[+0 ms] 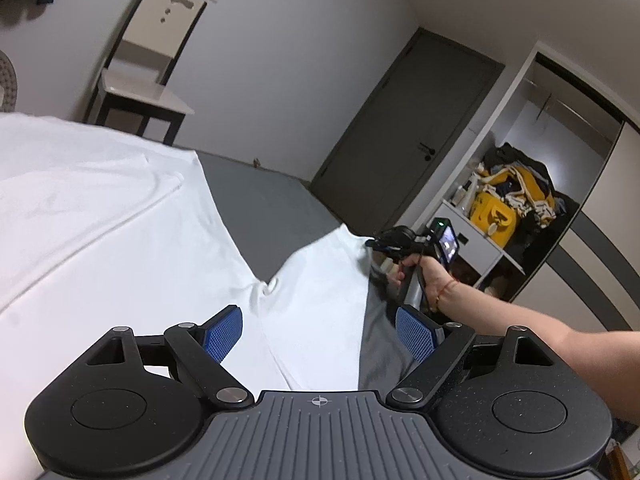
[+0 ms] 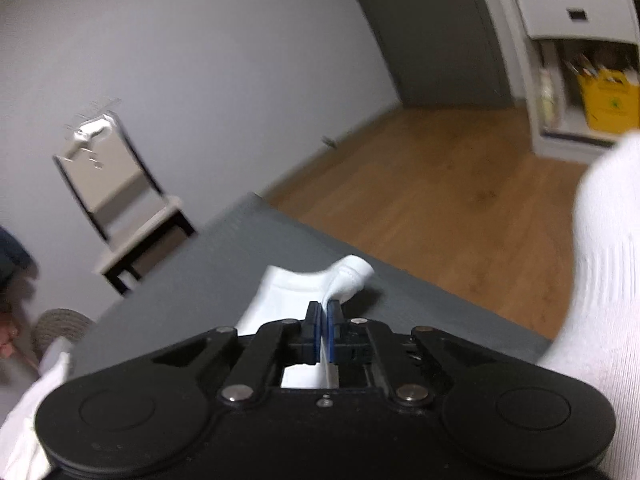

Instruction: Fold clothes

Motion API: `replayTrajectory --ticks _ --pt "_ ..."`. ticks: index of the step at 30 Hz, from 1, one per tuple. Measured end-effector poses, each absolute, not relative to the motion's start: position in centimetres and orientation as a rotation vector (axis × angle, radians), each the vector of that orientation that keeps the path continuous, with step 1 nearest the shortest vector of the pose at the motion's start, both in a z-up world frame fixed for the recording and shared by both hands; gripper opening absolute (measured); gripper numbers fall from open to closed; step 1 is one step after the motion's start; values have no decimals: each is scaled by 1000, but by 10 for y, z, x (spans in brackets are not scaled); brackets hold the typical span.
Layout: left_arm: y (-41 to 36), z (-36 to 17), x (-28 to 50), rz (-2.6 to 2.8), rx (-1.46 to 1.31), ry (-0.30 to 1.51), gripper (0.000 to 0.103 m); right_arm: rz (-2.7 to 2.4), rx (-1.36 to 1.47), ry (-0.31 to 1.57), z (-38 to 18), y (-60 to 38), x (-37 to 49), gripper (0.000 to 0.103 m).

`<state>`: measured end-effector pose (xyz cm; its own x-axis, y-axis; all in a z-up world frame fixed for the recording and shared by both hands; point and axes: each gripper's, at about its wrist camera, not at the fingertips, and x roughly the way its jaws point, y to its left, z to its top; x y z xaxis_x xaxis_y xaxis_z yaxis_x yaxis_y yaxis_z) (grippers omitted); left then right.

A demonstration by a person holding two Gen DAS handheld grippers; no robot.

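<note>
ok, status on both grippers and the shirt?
Left gripper open, empty, over the white shirt. Right gripper shut on shirt edge, lifting it off the grey bed. Nothing in the way.

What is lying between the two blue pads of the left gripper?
In the left wrist view, the open left gripper has white garment and a strip of grey bed cover between its pads, ungripped.

Left tongs (image 1: 320, 332) gape wide; right tongs (image 2: 325, 312) are pinched together, arm outstretched.
</note>
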<state>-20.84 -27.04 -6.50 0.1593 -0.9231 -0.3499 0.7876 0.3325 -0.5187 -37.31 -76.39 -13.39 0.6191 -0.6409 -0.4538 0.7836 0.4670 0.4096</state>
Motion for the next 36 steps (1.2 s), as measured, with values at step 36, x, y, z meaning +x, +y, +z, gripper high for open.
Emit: replayTrajectory --ticks 36 --pt "-171 -128 -175 -824 -1086 1017 103 -205 -346 401 -80 -292 -296 4"
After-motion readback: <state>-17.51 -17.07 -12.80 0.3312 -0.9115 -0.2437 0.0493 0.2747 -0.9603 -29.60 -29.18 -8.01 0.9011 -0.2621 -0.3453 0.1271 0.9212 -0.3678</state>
